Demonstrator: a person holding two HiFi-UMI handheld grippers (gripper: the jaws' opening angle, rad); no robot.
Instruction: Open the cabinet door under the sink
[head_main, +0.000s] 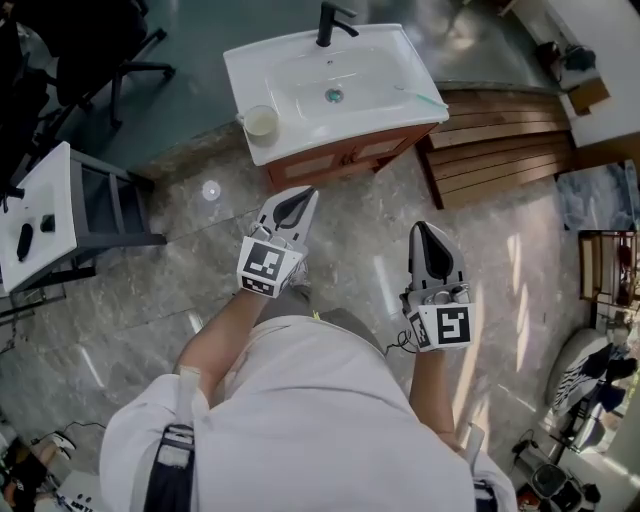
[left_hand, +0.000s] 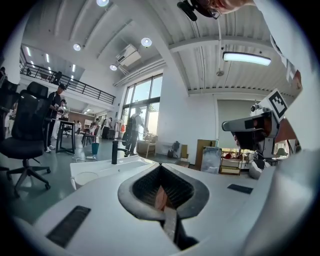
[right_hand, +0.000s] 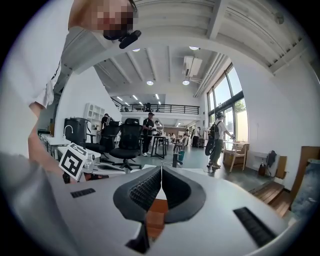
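**Sink cabinet: doors closed, both grippers short of it**

Far left: white desk (head_main: 50, 215), not part of the job. Top centre: white sink (head_main: 400, 75) with a black tap (head_main: 330, 22) and a cup (head_main: 261, 122) on its left corner. Beneath it: wooden cabinet (head_main: 345, 158) with two panelled doors, seen from steeply above, both flush and closed. No handle can be made out. Left gripper (head_main: 303, 195): jaws pressed together with nothing between them, in line with the cabinet's left door and not touching it. Right gripper (head_main: 422, 232): jaws likewise together and empty, further back and well apart from the cabinet. Right: stack of wooden planks (head_main: 500, 140) just beside the cabinet.

Handling note: the task looks barely begun. Bring one gripper low to a door's free edge and part the jaws only enough to take the edge or a handle. Then pull along the door's arc, not straight back. The planks may hamper the right door's swing, so the left door looks the easier choice
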